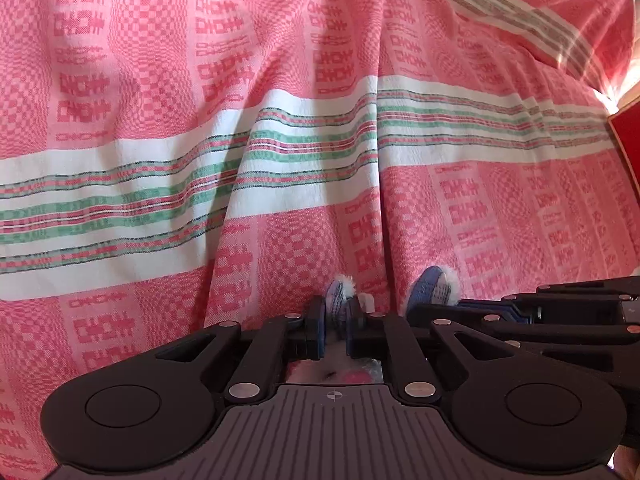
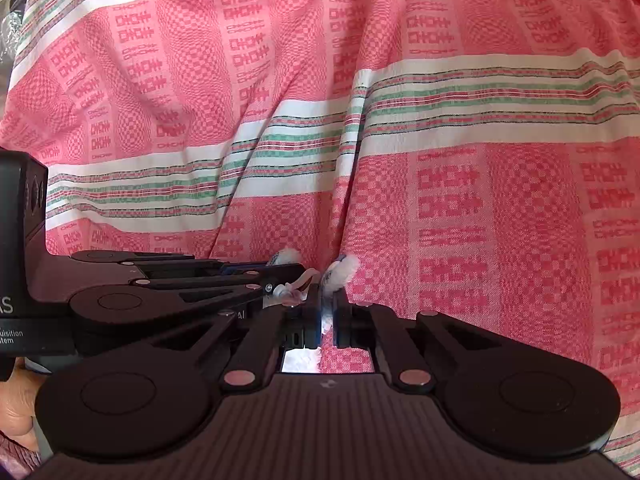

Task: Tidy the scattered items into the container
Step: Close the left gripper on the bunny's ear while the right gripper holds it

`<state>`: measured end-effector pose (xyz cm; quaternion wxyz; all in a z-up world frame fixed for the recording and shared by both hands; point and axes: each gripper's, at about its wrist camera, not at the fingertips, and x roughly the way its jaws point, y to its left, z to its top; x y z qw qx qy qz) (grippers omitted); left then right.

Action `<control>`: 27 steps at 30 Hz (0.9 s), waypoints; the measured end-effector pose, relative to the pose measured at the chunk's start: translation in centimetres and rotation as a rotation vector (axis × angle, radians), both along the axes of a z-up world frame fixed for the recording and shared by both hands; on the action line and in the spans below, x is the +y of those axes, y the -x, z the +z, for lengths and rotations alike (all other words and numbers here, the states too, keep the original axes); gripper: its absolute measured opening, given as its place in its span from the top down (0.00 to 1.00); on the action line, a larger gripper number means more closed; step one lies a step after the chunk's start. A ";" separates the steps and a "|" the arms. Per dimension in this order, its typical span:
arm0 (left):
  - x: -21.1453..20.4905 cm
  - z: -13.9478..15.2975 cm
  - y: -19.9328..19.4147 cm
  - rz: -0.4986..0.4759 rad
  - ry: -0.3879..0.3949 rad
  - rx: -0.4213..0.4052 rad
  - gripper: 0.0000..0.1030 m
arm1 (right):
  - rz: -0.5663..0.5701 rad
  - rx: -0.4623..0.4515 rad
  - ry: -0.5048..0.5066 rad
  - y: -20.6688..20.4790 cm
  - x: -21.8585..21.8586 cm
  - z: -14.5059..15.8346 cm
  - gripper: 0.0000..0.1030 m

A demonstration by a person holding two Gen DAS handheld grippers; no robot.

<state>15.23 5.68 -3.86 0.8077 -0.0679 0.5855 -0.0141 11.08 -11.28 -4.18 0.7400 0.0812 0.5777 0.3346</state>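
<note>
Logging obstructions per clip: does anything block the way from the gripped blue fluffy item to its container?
Nothing visible does. Left gripper and right gripper clamp the blue fluffy item; only pink cloth lies ahead. No container is clearly in view; the red panel might be it.

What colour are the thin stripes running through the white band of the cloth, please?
Green, red and dark stripes cross the cloth's white band; clearest in the left wrist view.

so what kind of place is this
Probably a bedroom, on a bed: a rumpled pink woven sheet with white and green stripes fills both views. The left gripper and right gripper each pinch a fluffy-edged blue cloth item. No container visible.
</note>
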 end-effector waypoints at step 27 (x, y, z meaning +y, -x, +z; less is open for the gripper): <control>-0.8 7.2 7.5 -0.076 0.005 -0.192 0.98 | -0.066 -0.138 -0.088 4.8 -2.7 5.9 0.95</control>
